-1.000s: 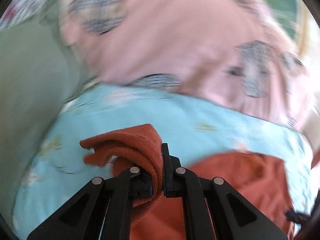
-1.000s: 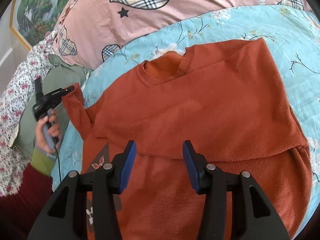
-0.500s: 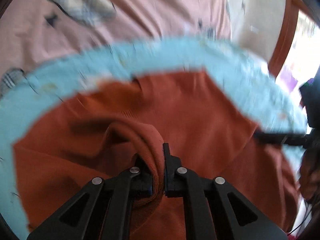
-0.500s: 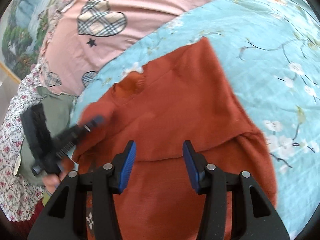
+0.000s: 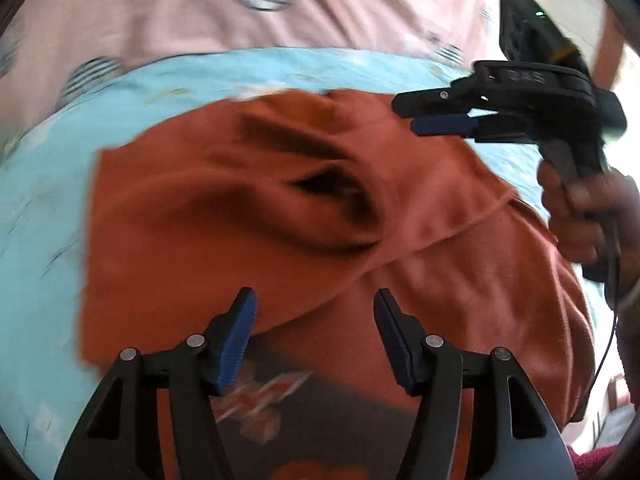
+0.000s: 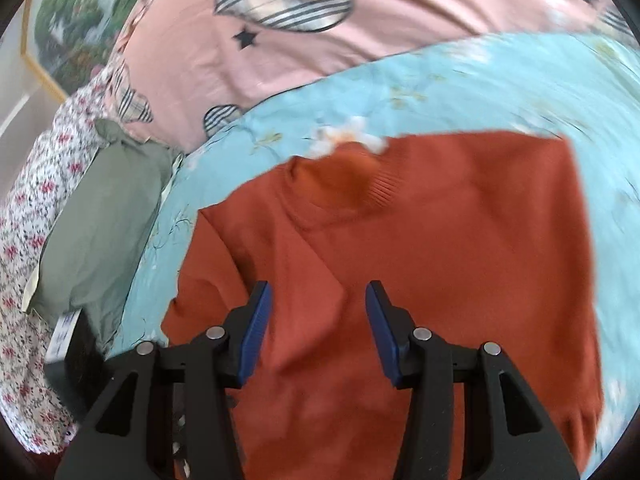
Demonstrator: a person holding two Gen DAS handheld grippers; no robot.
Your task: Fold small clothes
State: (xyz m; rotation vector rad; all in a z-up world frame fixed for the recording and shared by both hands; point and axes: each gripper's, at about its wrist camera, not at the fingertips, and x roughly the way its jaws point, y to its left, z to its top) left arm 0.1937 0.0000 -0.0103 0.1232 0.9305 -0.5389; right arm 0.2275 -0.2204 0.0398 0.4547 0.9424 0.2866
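Item: rust-orange knitted sweater (image 6: pixel 432 240), small, ribbed round neckline; lies spread on the light-blue floral bedsheet (image 6: pixel 500 80) of a bed, collar toward the pillows; both sleeves appear folded in over the body, giving a near-rectangular outline; a dark printed panel shows at the hem in the left wrist view.

Left tongs (image 5: pixel 314 336): jaws parted, blue pads apart, nothing between them; held just above the lower half of the sweater; judged to have let go so the sleeve can settle on the chest.

Right tongs (image 6: pixel 318 328): jaws parted, holding nothing; poised over the sweater's mid-body, seen from the left wrist view also as a black tool in a hand over the far shoulder; judged to be waiting there for the next fold, probably hem to collar.

Surroundings: pink quilt with plaid hearts and stars (image 6: pixel 400 20) beyond the sheet; sage-green cushion (image 6: pixel 92 220) to the left; red-flowered white cloth (image 6: pixel 24 216) at the edge; framed landscape picture (image 6: pixel 68 28) on the wall.

Change from earlier frames: a second ago the left tongs were clamped on the orange sleeve out beside the garment; half a second ago they carried it over the body; now released; both views blurred by motion.

Risk: loose sleeve fold may slip when the hem is lifted.
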